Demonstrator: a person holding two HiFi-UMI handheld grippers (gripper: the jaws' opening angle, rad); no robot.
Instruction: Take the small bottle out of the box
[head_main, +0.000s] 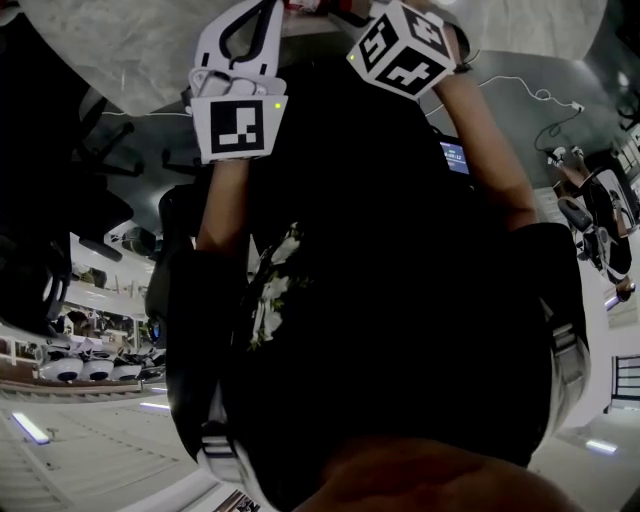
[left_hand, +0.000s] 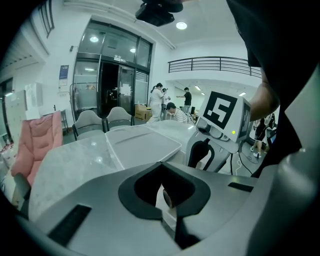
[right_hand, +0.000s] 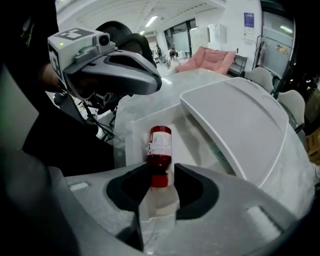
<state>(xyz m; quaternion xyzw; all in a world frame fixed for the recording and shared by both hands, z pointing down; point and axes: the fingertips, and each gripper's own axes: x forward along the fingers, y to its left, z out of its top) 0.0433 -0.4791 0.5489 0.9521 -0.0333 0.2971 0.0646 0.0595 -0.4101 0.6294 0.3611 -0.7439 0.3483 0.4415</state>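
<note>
Pinching the red cap (right_hand: 159, 180) of the small bottle (right_hand: 160, 145), the right gripper (right_hand: 159, 172) is clamped on it at lower centre of its own view. The labelled body points away over the pale floor of the box (right_hand: 129, 145); whether it rests there or hangs free I cannot tell.

A cap-end hold probably lets the body swing, so keep the squeeze firm and raise it straight. Clear the box wall at left and the open lid (right_hand: 235, 115) at right before any sideways move.

The left gripper (left_hand: 166, 200) shows a narrow slit with something pale in it; pinched or free, I cannot say.

Only the right gripper view shows the bottle and box. The left gripper view adds the table (left_hand: 75, 160). The head view gives just marker cubes (head_main: 238, 125) along its top edge.
</note>
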